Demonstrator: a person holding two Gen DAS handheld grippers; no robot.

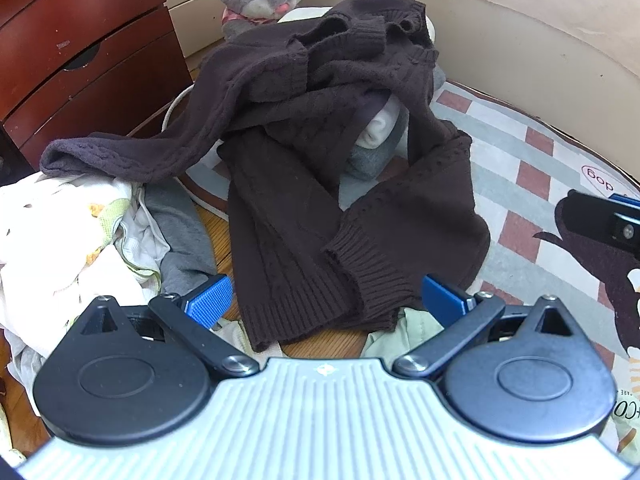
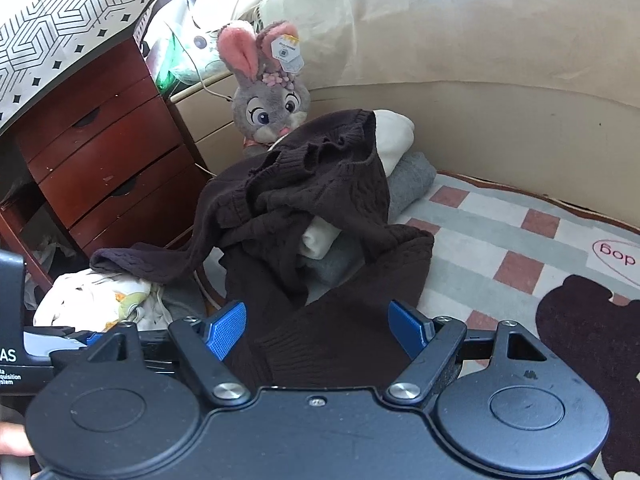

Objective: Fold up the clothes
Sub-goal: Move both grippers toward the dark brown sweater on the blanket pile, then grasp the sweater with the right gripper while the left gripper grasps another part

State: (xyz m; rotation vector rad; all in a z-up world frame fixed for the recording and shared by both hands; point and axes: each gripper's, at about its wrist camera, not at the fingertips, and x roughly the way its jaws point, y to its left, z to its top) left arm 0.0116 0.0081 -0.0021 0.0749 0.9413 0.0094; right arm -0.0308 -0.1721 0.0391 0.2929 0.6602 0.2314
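**Brown sweater heaped, both tools spread above its hem**

The brown knit sweater [image 1: 320, 152] lies crumpled over a stack of folded clothes [image 2: 404, 176] on the checked mat [image 1: 532, 184], one sleeve trailing onto the pale laundry pile [image 1: 80, 232]. It probably needs pulling clear and flattening first. That likely explains why the left tool [image 1: 326, 298] and right tool [image 2: 318, 326] both hang released, gripping nothing, near the ribbed hem.
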